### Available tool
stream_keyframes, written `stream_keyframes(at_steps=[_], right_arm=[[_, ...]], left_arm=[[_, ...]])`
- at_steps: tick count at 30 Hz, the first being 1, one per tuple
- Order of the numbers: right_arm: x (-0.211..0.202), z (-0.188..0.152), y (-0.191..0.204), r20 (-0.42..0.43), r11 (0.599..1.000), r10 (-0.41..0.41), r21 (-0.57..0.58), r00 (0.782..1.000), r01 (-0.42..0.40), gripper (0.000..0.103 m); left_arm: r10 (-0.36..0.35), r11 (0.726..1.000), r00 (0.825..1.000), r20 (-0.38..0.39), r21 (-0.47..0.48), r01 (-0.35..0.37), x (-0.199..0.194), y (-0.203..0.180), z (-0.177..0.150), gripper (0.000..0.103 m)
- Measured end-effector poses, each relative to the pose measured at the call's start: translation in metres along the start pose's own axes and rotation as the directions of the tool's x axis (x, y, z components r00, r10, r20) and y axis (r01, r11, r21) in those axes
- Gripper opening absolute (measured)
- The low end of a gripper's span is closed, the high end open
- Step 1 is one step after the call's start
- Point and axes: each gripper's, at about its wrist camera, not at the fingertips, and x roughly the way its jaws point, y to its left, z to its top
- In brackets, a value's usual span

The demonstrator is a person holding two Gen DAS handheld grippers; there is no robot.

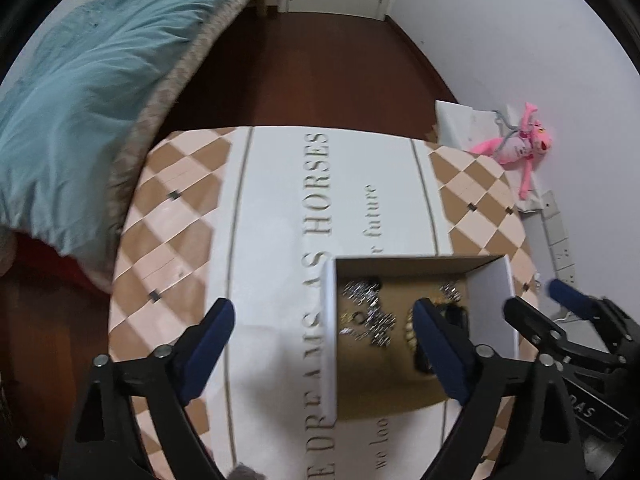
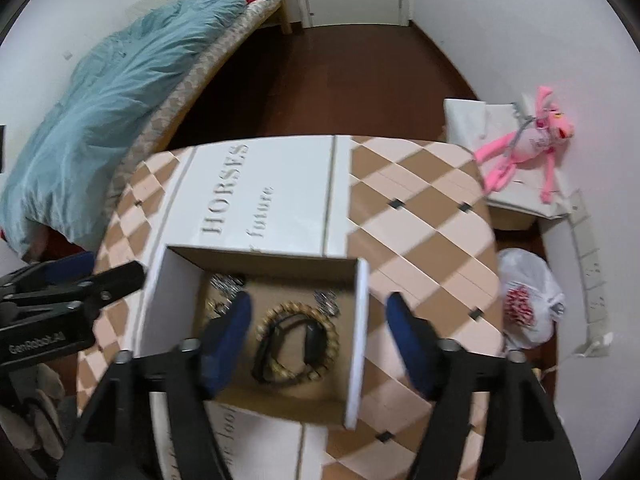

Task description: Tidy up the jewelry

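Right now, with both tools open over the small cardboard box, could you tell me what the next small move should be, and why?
Probably lift both tools clear of the small white-walled cardboard box. The left tool and right tool stand open and empty, each straddling a box wall, while the beaded bracelet and silver pieces already lie inside.

Tan-pink checked tablecloth [image 2: 420,216]; white box [image 2: 170,300]; blue fingers [image 2: 226,344].

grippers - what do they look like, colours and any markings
Both the left gripper and right gripper have black plastic linkage arms with silver bolts and dark blue finger pads. The left one's black body carries white lettering "GenRobot.AI", seen in the right wrist view.
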Motion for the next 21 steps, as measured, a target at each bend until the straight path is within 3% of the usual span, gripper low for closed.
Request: stream_keyframes(at_steps=[2,5,11,21], right_arm=[[-0.003,-0.010,0.000,-0.010,0.999,-0.047,0.002,0.999,0.047,0.100],[-0.008,-0.026,-0.002,-0.022,0.995,-0.096,0.006,0.995,0.096,0.100],[-0.027,-0.044,-0.007,-0.007,0.991,-0.130,0.028,0.991,0.130,0.101],[-0.105,-0.064,0.000,0.109,0.986,-0.166,0.034,0.980,0.163,0.102]], left_arm=[[0.037,0.999,0.999,0.020,-0.004,-0.037,-0.005,0.001,-0.011,0.099],[0.078,0.997,0.996,0.043,0.007,-0.078,-0.012,-0.001,-0.025,0.099],[0.089,0.996,0.994,0.067,0.007,-0.089,-0.027,-0.008,-0.045,0.100],[0.079,0.996,0.981,0.176,0.019,-0.083,-0.092,-0.020,-0.064,0.100]])
